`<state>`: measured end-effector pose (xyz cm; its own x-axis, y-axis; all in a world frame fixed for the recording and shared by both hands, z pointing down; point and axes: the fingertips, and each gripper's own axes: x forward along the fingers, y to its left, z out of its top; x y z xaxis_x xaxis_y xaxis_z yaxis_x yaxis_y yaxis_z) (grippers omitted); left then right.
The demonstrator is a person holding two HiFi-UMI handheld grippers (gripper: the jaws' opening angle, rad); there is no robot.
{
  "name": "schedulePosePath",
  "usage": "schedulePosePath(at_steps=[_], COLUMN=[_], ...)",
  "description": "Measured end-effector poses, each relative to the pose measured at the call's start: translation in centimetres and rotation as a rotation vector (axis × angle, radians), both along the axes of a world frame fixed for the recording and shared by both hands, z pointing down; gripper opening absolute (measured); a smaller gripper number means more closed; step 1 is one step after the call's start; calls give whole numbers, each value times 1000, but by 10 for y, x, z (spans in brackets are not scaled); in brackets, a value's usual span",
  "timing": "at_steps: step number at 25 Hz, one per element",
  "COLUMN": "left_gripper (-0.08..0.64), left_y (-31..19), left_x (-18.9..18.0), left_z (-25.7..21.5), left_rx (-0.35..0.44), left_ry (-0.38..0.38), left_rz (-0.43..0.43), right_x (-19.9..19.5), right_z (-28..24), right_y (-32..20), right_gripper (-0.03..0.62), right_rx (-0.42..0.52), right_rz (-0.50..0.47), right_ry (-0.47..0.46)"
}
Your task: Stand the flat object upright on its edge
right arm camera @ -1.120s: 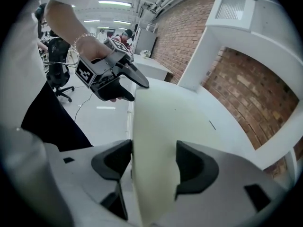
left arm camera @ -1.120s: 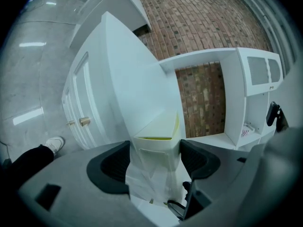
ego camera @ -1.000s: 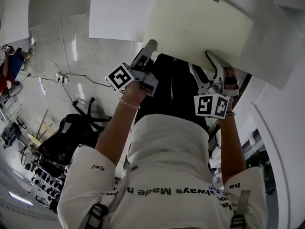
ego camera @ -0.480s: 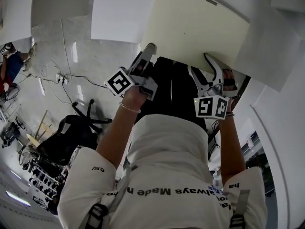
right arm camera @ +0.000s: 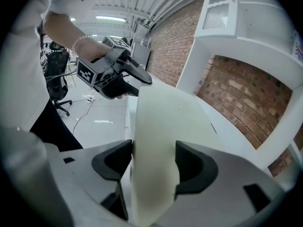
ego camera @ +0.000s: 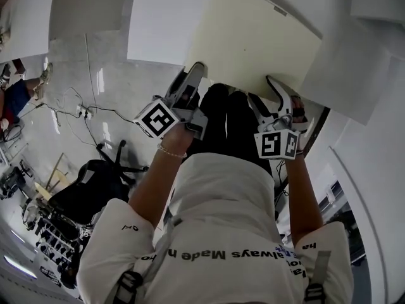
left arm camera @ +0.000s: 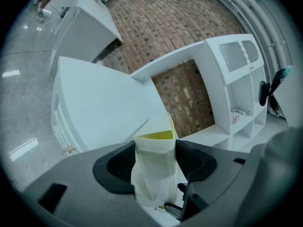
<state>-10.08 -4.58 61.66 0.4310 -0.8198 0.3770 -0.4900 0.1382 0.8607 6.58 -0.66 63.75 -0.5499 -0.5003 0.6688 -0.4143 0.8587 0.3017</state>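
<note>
Left gripper (ego camera: 192,80), whose jaws have just been closing, pinches the left end of the near edge of the pale flat board (ego camera: 253,40), and the right gripper (ego camera: 283,97) is clamped on the same edge further right. From both, the board stretches away to the upper middle of the head view, over the white tabletop (ego camera: 164,18). Its held edge runs left to right, with neither hand nearer. Beyond stands a white shelf unit (left arm camera: 236,79); one compartment holds something too small to name.
</note>
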Motion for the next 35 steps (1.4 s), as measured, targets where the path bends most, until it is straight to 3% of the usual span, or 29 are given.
schedulePosePath(at_steps=[9, 17, 35], left_gripper=[262, 261, 259], left_y=[-25, -54, -129], left_x=[-3, -11, -30], left_z=[-55, -100, -169], left_rx=[127, 250, 430], left_ry=[-129, -287, -619], left_rz=[11, 4, 19], right_x=[-13, -34, -94], right_z=[-19, -33, -53], right_y=[-22, -56, -149], right_gripper=[288, 288, 287], right_rx=[30, 31, -1], right_rz=[39, 69, 75], right_ry=[-116, -197, -348])
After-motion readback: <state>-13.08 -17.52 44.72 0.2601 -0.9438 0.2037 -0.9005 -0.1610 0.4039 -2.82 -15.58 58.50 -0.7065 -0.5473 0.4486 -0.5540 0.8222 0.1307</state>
